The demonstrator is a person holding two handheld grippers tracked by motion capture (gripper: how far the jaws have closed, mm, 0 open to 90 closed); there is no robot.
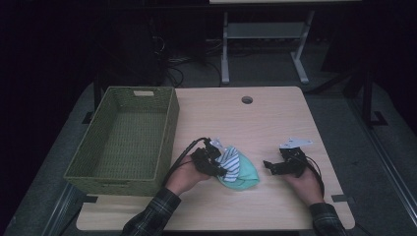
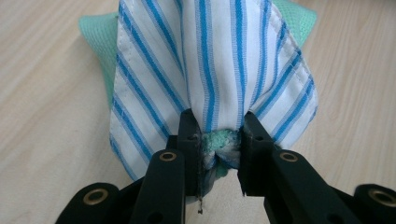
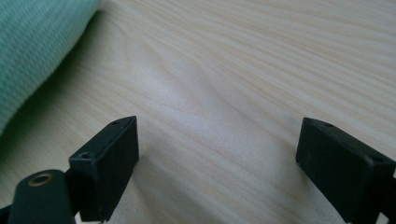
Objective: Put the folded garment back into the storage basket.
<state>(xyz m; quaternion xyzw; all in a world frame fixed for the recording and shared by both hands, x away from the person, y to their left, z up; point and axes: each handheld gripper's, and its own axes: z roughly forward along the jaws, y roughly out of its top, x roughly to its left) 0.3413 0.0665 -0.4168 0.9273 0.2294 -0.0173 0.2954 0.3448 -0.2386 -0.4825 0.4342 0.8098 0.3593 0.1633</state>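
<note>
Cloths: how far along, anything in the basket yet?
Nothing done yet: the green woven basket holds nothing. In hand: the left gripper is clamped on the striped cloth and the green cloth bunched with it. The right gripper is open over the table. Left, probably: carrying the cloths into the basket.

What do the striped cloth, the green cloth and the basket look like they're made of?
Striped cloth: thin woven fabric, probably cotton; stitched hems show. Green cloth: knitted or waffle-textured fabric; a fine grid shows. Basket: woven olive strands, maybe paper cord or plastic.
</note>
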